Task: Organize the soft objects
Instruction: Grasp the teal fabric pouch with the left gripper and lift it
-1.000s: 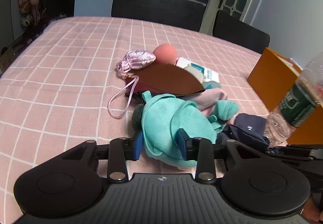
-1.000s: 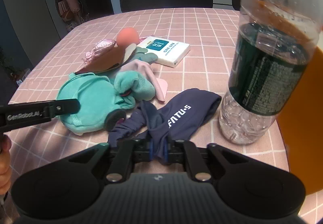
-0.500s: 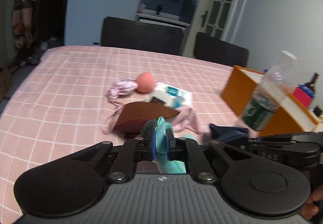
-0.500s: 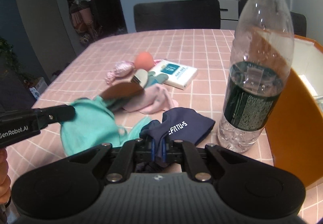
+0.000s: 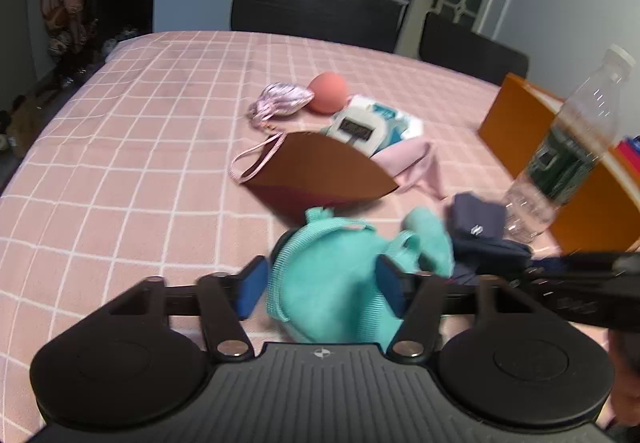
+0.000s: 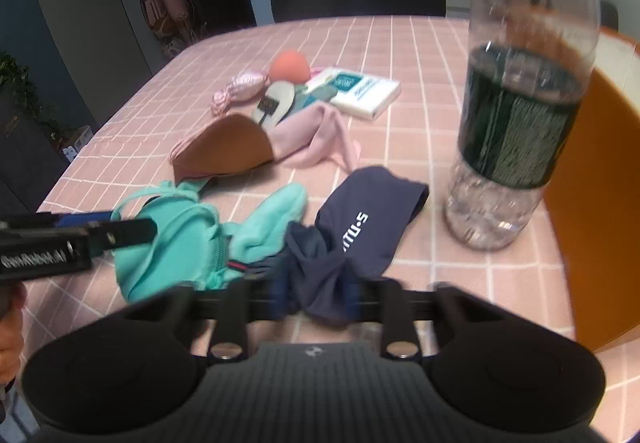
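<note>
We see a matt pink checked tablecloth, soft woven cloth. The teal pouch looks like fuzzy fleece with ribbed webbing trim. The navy cloth is smooth, thin stretch fabric with white print. The brown mask is matt and smooth. The bottle is clear glossy plastic; the small pink bag shines like satin. Both grippers, the left gripper and the right gripper, are matt black plastic with ribbed tops and shiny metal pins.

Pouch left of sock, bottle right, mask behind, all on table.
</note>
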`<state>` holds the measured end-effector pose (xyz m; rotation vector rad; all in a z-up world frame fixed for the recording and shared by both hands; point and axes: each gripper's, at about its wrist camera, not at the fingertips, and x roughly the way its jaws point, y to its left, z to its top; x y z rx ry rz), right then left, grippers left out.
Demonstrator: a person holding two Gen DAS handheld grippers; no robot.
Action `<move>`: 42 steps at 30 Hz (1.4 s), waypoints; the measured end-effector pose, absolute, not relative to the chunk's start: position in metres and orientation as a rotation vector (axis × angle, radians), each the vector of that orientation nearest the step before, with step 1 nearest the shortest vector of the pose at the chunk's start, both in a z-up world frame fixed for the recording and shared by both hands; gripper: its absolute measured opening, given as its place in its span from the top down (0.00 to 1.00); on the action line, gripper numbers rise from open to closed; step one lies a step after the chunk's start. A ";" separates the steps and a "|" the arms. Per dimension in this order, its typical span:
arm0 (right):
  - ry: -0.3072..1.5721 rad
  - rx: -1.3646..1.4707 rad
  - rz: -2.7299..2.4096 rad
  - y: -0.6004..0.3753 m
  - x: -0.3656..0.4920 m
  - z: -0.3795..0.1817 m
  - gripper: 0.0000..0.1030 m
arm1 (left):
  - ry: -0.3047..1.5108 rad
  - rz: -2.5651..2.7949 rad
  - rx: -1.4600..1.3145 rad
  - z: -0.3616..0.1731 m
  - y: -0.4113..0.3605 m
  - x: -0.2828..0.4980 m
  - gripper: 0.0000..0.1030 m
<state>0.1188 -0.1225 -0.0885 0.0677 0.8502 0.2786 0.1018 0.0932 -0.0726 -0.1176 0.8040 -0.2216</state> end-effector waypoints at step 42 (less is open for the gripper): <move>0.793 0.021 0.337 -0.114 0.115 -0.076 0.92 | 0.644 -0.159 -0.141 -0.044 0.067 0.081 0.82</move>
